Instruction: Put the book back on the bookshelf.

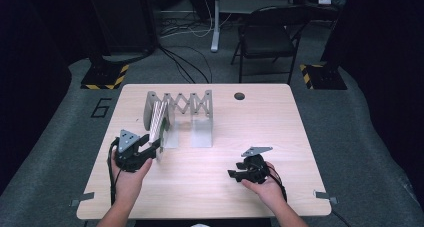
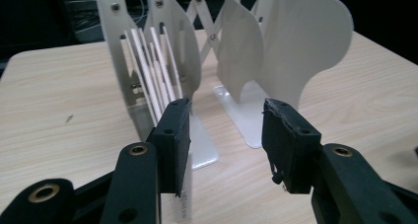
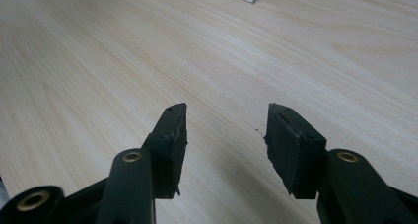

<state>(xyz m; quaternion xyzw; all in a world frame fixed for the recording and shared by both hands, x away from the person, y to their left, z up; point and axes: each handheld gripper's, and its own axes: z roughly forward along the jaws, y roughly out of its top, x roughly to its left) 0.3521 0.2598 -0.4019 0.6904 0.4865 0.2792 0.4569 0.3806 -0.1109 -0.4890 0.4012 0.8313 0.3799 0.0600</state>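
Left claw [image 2: 226, 135] open beside white plates [image 2: 155, 76] in expanding rack [image 2: 296, 46], one plate [image 2: 183, 204] touching its left pad, right claw [image 3: 226, 140] open, empty over worktop [image 3: 148, 46]

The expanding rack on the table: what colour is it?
Off-white, or pale grey, metal rack; it shows best in the left gripper view.

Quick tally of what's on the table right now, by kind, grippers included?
Black two-jaw grippers: 2, the left gripper at the rack, the right gripper over bare wood.
Grey metal accordion file rack: 1.
Bundle of thin white flat sheets standing in the rack's left slot: 1; the sheets are too close together to count singly.
Total: 4.
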